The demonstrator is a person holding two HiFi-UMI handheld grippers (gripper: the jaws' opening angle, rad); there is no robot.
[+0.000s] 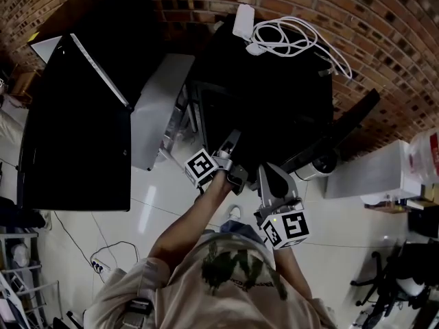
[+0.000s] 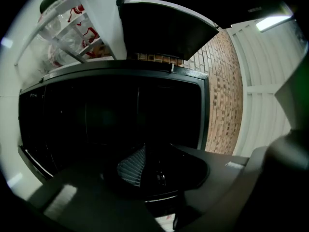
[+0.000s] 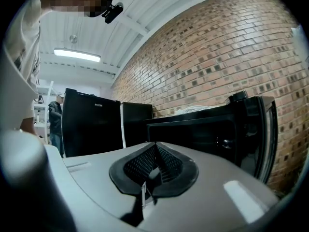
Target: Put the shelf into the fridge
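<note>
1. I seem to stand in a workshop or storeroom; bare brick wall (image 3: 217,47), ribbed white ceiling (image 3: 159,4), tube light (image 3: 77,55);
2. several black fridges (image 1: 75,136) on a white tiled floor (image 1: 164,211); a loose cable (image 1: 103,252) trailing there.

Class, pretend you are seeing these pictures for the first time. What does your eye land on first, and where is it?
The white coiled cable jumps out at the top of the head view, lying on a black appliance against the brick wall. At the centre, the left gripper and right gripper, each carrying a black-and-white marker cube, show sharply above the pale floor.
</note>
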